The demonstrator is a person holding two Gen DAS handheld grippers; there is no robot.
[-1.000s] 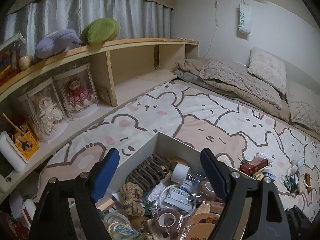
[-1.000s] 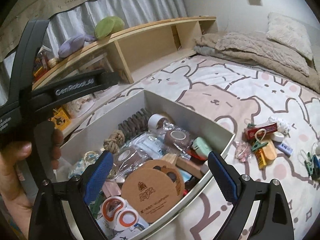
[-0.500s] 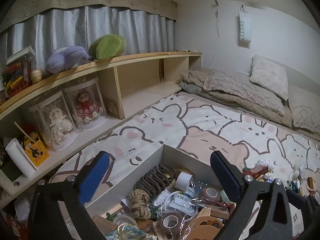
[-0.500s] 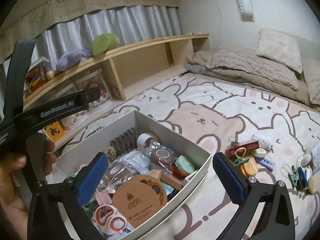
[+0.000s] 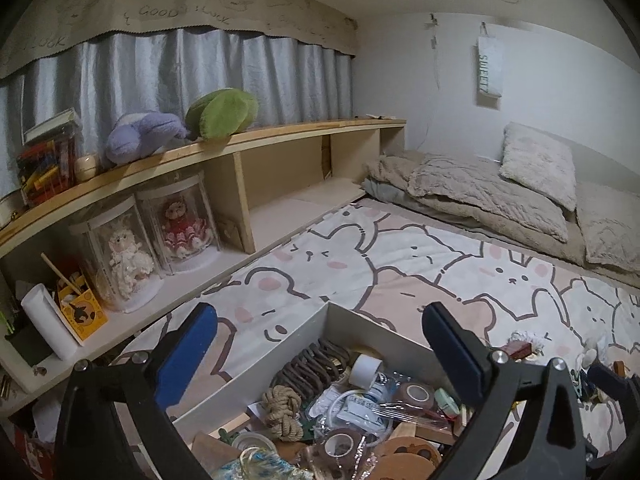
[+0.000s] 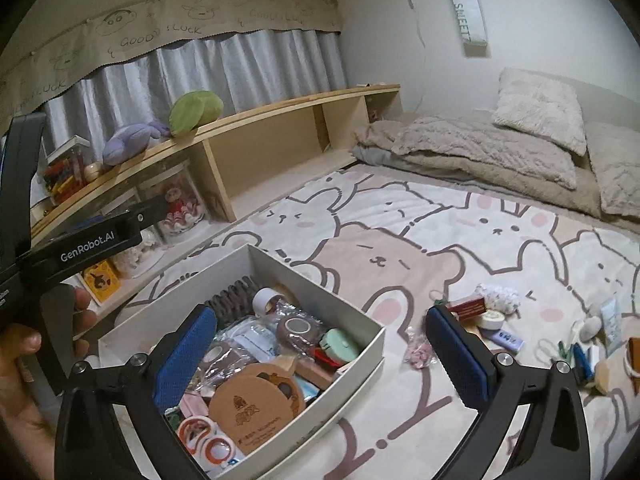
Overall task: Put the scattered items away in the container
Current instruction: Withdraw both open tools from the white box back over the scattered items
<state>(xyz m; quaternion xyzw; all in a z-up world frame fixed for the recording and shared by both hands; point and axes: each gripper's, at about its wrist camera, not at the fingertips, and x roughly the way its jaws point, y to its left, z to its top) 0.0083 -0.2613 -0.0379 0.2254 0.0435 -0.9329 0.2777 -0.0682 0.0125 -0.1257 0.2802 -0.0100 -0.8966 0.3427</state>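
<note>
Only the right wrist view shows the hand (image 6: 24, 364) holding the left gripper (image 5: 320, 346). Both grippers' jaws are apart and empty, wider than before, above the box (image 6: 312, 292); right gripper (image 6: 322, 346).

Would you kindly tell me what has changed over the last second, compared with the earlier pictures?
Both hand-held grippers, left and right, spread their jaws wider and lifted back from the box, so more of the rug and room shows. Neither holds anything. The box's contents and the scattered items on the rug stayed put.
</note>
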